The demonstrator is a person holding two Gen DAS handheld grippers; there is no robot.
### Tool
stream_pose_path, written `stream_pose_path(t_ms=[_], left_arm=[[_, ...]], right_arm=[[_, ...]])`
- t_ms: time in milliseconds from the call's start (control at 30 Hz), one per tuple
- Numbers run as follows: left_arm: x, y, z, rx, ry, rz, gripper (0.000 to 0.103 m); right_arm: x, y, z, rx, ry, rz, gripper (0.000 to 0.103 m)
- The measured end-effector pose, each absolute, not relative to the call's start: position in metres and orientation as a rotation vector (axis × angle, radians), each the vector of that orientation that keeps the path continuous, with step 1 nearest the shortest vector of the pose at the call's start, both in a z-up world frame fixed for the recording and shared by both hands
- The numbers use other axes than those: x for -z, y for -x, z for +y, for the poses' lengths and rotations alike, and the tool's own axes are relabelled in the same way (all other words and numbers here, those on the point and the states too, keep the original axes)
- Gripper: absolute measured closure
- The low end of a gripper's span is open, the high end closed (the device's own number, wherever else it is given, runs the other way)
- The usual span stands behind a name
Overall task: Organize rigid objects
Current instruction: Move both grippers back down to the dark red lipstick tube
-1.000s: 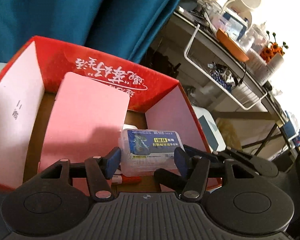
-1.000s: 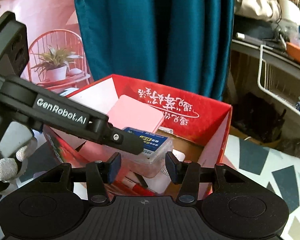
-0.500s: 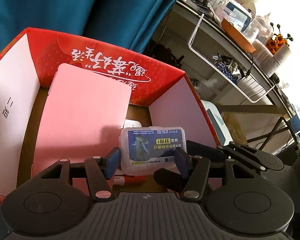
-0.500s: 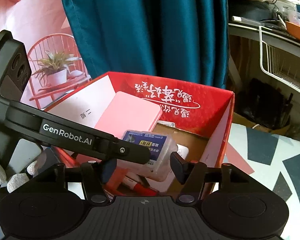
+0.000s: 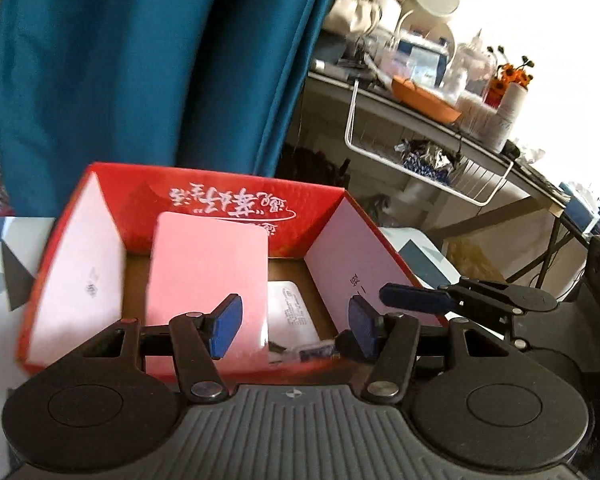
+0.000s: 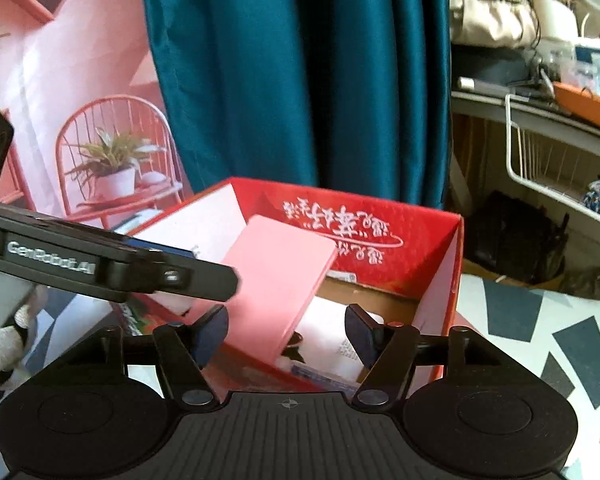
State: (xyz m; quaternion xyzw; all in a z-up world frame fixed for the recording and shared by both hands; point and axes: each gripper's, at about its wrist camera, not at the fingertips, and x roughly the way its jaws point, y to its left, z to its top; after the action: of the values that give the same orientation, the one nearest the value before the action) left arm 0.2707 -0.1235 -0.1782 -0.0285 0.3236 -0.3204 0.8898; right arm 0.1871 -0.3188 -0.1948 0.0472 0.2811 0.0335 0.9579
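The left tool [image 5: 296, 330] hangs released over the near edge of the red cardboard box [image 5: 236, 200], its blue pads [image 5: 228, 326] spread wide with nothing between them. Inside the box, a pink flat case [image 5: 208, 276] leans against the back wall, and a white package [image 5: 292, 308] lies flat on the brown floor beside it. A small clear plastic case with a blue label [image 5: 314, 352] shows only as a sliver just past the box's near wall. The right tool's finger [image 5: 412, 300] reaches in above the box's right wall. A teal curtain [image 5: 140, 60] hangs behind.

From the right wrist, the right tool [image 6: 286, 334] is likewise released, jaws parted and holding nothing, poised at the box's [image 6: 380, 220] near rim. The pink case [image 6: 280, 280] slants up against the far-left side. The clear case's blue label [image 6: 320, 374] peeks out low in the box, near white printed packaging [image 6: 340, 344]. The left tool's dark arm [image 6: 100, 264] crosses from the left. The box stands on a counter with a geometric patterned cover [image 6: 540, 328].
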Motion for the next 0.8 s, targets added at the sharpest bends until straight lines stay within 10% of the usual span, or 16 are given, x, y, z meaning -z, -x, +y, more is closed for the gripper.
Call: stream_pose_path(t_ms=[800], left_arm=[[0.238, -0.21, -0.071, 0.533, 0.162, 0.734, 0.044]], right_arm=[[0.246, -0.122, -0.287, -0.009, -0.145, 0.485, 0.043]])
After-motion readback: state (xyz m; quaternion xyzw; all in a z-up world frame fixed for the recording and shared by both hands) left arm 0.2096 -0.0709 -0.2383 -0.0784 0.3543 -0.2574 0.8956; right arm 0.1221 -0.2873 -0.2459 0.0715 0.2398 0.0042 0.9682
